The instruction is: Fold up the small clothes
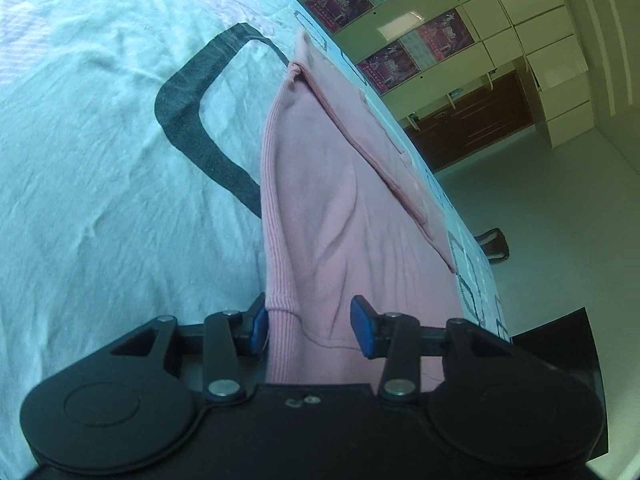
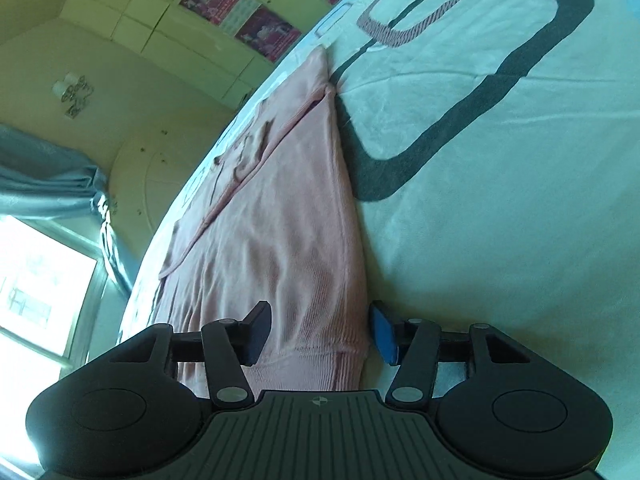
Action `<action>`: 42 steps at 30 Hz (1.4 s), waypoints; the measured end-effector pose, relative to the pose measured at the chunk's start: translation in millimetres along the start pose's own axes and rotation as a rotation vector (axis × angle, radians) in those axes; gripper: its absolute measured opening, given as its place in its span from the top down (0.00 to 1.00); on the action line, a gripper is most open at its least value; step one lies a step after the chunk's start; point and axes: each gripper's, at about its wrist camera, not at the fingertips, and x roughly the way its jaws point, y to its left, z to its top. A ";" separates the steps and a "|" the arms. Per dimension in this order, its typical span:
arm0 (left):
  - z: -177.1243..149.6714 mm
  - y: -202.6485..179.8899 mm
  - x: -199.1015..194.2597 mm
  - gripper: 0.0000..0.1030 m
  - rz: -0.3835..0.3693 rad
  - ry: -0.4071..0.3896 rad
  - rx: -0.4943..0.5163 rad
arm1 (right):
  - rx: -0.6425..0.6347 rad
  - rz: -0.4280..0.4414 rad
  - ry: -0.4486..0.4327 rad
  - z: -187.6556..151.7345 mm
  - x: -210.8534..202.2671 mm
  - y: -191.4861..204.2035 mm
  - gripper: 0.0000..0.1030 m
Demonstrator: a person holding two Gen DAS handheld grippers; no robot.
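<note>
A pink knit garment (image 1: 332,200) lies flat near the edge of a bed, folded over on itself with a ribbed hem along one side. It also shows in the right wrist view (image 2: 280,208). My left gripper (image 1: 310,326) is open, its blue-padded fingers on either side of one ribbed corner of the garment. My right gripper (image 2: 320,332) is open too, its fingers on either side of another ribbed corner at the near end.
The bed sheet (image 1: 100,160) is pale with dark rounded-square prints (image 2: 480,92). The bed edge runs beside the garment, with floor (image 1: 560,200) below. Cabinets with posters (image 1: 420,40) stand behind. A window and curtain (image 2: 52,200) are at the left.
</note>
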 end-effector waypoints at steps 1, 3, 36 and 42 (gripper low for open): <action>-1.6 0.2 -0.3 0.63 0.000 0.000 0.008 | 0.015 0.029 0.009 -3.3 -2.3 -2.1 0.47; -3.8 4.0 -1.3 0.66 -0.006 0.002 0.010 | 0.071 0.074 -0.007 -8.3 -7.0 -9.1 0.48; 114.9 -48.6 30.4 0.96 -0.134 -0.263 -0.110 | -0.115 0.033 -0.234 139.5 30.7 108.0 0.93; 186.6 -65.0 92.4 0.96 -0.149 -0.281 -0.156 | -0.029 0.027 -0.226 227.6 88.3 107.4 0.93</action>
